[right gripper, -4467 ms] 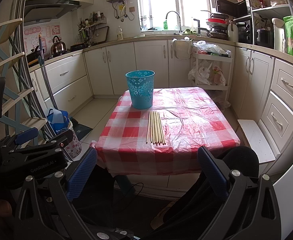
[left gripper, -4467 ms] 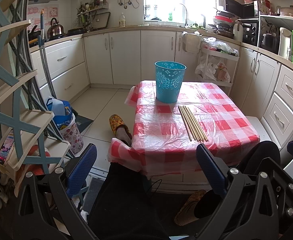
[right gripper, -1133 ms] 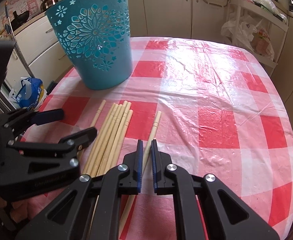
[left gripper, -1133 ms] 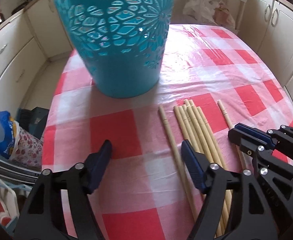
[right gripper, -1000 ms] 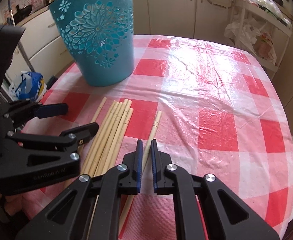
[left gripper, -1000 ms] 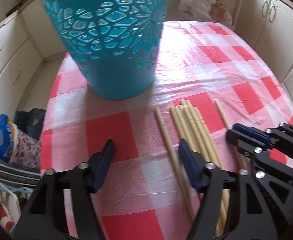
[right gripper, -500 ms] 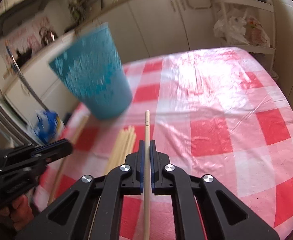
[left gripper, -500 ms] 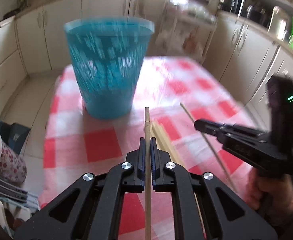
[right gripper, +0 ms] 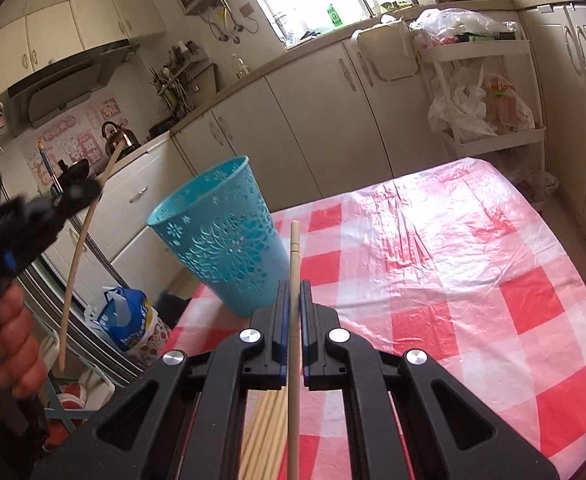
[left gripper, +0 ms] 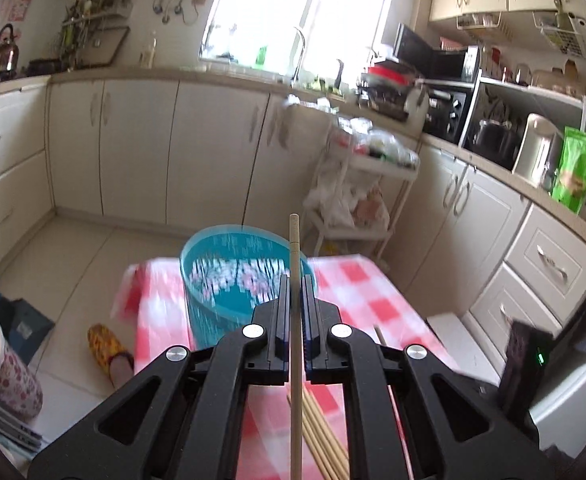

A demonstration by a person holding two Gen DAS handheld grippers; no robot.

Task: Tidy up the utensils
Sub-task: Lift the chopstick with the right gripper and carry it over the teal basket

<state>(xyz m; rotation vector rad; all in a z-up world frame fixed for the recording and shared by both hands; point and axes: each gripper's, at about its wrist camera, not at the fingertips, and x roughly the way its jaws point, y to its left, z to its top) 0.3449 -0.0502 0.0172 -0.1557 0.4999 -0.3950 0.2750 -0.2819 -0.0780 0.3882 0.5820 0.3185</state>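
Both claws have risen off the red-and-white checked surface (right gripper: 453,280) since half a second ago. The left claw (left gripper: 294,300) grips one pale wooden chopstick (left gripper: 295,360) above the perforated teal plastic bin (left gripper: 229,280). The right claw (right gripper: 291,304) pinches another wooden chopstick (right gripper: 293,360). The remaining wooden chopsticks (right gripper: 263,432) lie bundled beneath it.

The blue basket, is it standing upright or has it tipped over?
Upright. The blue basket stands base-down on the checked tablecloth with its open rim facing up, in both wrist views. Whether anything is inside it cannot be told.
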